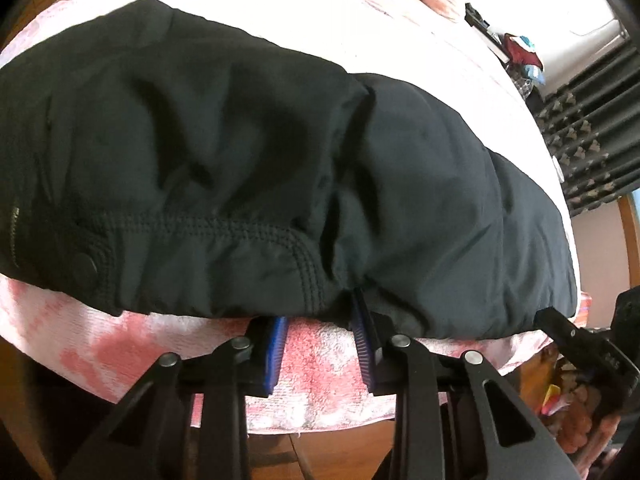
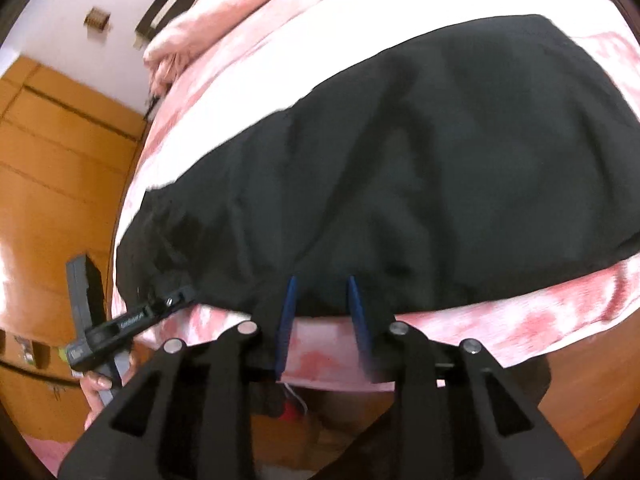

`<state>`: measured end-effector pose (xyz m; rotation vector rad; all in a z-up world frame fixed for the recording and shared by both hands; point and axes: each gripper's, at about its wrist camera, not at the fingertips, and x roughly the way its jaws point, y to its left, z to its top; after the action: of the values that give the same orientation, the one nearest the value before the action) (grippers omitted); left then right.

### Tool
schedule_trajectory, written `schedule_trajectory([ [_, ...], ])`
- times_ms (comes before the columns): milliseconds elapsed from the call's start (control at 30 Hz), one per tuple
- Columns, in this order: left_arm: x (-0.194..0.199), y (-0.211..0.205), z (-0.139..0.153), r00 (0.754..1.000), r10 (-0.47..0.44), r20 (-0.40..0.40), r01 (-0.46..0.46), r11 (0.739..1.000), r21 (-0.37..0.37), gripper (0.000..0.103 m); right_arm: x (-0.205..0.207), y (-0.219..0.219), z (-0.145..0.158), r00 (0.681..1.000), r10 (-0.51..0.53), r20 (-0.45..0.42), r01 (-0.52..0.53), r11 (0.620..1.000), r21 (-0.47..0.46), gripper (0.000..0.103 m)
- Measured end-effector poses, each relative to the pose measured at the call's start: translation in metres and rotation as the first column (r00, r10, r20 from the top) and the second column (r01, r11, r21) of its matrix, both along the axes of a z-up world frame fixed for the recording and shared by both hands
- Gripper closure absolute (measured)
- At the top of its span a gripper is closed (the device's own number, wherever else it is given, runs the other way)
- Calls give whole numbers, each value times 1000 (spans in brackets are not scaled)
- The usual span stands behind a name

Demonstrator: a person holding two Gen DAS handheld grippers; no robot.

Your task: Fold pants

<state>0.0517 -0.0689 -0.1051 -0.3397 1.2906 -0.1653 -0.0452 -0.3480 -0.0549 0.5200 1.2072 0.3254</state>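
— On the bed, left wrist view: what is listed?
— Black pants (image 1: 260, 152) lying doubled on a pink-and-white bedspread (image 1: 320, 360); snap button (image 1: 86, 268) and waistband at the near edge. Left gripper (image 1: 320, 344): fingers apart, tips at the hem, clamping nothing.

— Right wrist view?
— Right gripper (image 2: 322, 312): fingers apart at the near edge. Judged partly folded; further folds remain.
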Motion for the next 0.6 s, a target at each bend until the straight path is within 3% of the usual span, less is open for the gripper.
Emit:
schedule_trajectory([
  [133,5,-3,0,1000,-21,-13,21,1000,9,70,-5,23,-1,997,54,-61,-60,993,-97,75],
  [300,6,-1,-1,999,-35,-19,35,999,24,70,-6,26,-7,991,36,-130,-50,994,-101,73],
  [367,8,-3,0,999,-35,-24,36,999,27,70,-1,25,-6,991,16,-132,-31,993,-118,61],
  [400,9,-3,0,999,-39,-24,39,999,29,70,2,27,-5,991,6,-132,-23,992,-121,50],
  [600,11,-14,1,998,-59,-25,61,996,67,69,23,31,-10,985,-32,-170,10,992,-128,47],
])
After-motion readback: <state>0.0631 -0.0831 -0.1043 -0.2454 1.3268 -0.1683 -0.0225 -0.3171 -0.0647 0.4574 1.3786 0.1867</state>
